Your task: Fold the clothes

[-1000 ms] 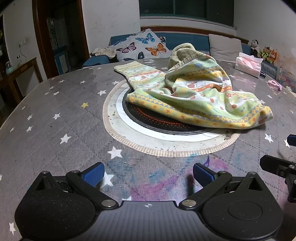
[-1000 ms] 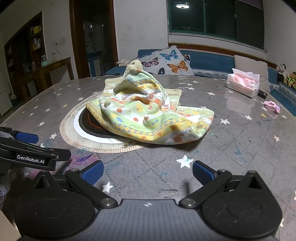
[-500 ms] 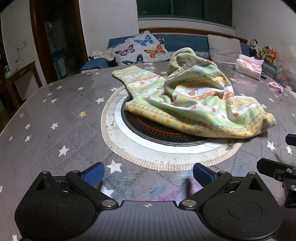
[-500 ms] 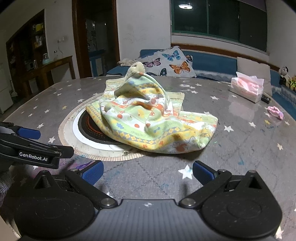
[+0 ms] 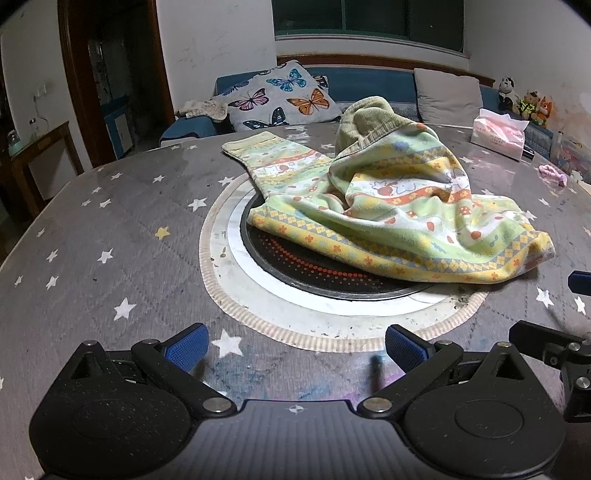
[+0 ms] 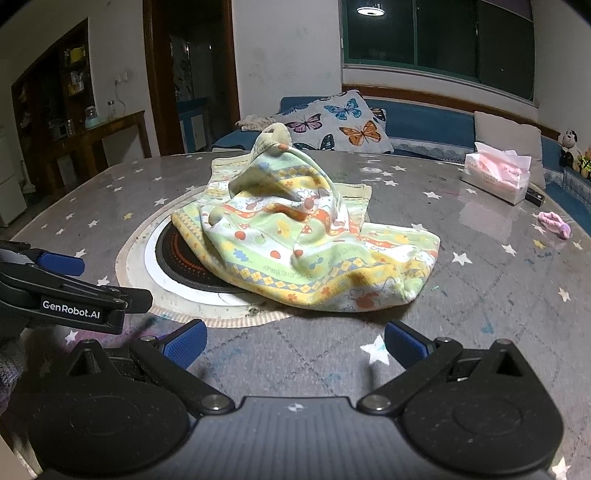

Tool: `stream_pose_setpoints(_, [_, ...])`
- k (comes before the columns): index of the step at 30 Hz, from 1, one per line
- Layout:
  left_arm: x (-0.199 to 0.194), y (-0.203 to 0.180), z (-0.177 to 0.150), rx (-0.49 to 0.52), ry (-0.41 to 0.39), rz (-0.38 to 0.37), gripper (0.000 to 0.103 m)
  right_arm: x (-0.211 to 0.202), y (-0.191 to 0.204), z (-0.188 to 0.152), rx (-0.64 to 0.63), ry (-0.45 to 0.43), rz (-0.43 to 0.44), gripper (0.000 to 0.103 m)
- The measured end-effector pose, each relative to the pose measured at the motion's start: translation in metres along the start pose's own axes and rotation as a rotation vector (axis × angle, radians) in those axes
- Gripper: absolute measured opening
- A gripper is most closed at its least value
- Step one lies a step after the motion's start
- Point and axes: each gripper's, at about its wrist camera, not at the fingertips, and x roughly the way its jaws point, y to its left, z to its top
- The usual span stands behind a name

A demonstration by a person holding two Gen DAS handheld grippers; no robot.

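**Crumpled garment waits on star-print table**

Both the left gripper (image 5: pixel 295 349) and right gripper (image 6: pixel 293 341) hover with fingers spread wide and empty before the patterned garment (image 5: pixel 399 218), heaped across the round hotplate (image 5: pixel 291 264). A tissue box (image 6: pixel 496 177) stands well apart; nothing lies between.

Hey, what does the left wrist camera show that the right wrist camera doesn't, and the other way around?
Only the left wrist view shows the left gripper head on, open and empty, and the garment's long flat leg or sleeve stretched toward the sofa. Only the right wrist view shows the right gripper head on, open and empty, the ceiling lamp and the shelves beyond the doorway. Both show the crumpled patterned garment lying partly over the round hotplate, the tissue box, the butterfly cushion and the pink scrunchie.
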Motion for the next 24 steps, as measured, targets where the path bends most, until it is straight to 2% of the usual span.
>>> stream_pose_setpoints(24, [0.012,0.006,0.023,0.008,-0.005,0.007,0.103,0.011,-0.001,0.027,-0.028,-0.026,0.002,0.103])
